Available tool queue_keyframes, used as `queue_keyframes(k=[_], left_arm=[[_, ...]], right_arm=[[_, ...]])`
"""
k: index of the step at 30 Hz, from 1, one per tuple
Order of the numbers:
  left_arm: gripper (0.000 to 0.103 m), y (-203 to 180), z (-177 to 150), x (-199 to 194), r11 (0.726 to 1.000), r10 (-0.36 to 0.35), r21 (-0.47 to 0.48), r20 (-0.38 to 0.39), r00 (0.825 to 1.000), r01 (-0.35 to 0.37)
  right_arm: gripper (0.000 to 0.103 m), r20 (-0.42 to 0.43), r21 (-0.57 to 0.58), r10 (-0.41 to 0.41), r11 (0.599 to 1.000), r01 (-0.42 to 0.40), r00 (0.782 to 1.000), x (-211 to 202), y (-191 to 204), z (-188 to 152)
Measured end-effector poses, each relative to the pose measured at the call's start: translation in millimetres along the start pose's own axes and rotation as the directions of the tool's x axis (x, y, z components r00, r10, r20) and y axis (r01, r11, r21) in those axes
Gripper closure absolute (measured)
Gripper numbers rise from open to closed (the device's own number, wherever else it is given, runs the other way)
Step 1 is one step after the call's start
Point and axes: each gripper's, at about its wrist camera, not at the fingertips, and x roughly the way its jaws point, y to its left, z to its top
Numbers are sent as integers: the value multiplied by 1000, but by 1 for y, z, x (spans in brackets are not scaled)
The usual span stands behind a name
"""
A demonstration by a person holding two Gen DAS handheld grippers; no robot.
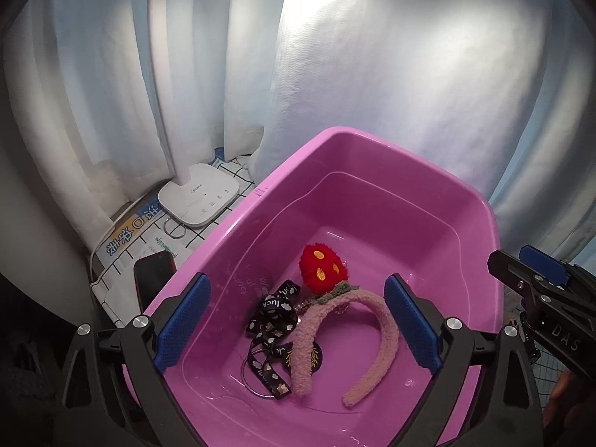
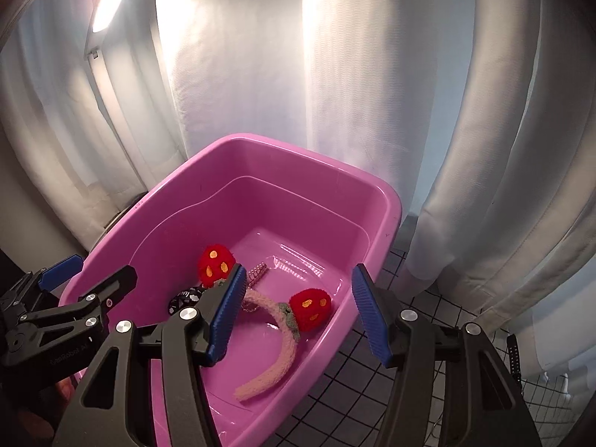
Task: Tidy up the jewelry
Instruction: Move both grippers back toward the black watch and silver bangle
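White curtains (image 1: 372, 74) behind grid-patterned cloth (image 2: 372, 380), pink tub (image 1: 372, 141) holding plush headband (image 1: 335, 320), both hand-held grippers' jaws apart, empty

We saw a pink plastic tub (image 1: 462, 201), open-topped, and took it as our landmark. On its floor lay a fuzzy pink headband (image 1: 337, 305), arched, both ends toward the near wall, with two red strawberry pom-poms (image 2: 310, 309) stitched with orange seeds. Left of the headband, touching it, a black ribbon (image 1: 273, 320) printed "luck" lay crumpled in loops. Beyond the headband, toward the tub's far wall, a small pink beaded piece (image 2: 257, 271) rested on the floor.
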Motion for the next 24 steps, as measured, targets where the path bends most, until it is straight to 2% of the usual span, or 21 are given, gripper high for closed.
queue_keyframes(k=[9, 15, 24], left_arm=[[7, -33, -12, -28, 998, -56, 19, 36, 998, 55], [6, -66, -26, -42, 993, -105, 61, 18, 994, 104], [6, -143, -63, -59, 970, -188, 150, -29, 982, 191]], right_arm=[[45, 43, 79, 23, 996, -26, 999, -40, -31, -38], [44, 55, 159, 15, 987, -23, 998, -64, -67, -79], [43, 38, 291, -108, 952, 92, 993, -105, -164, -161]])
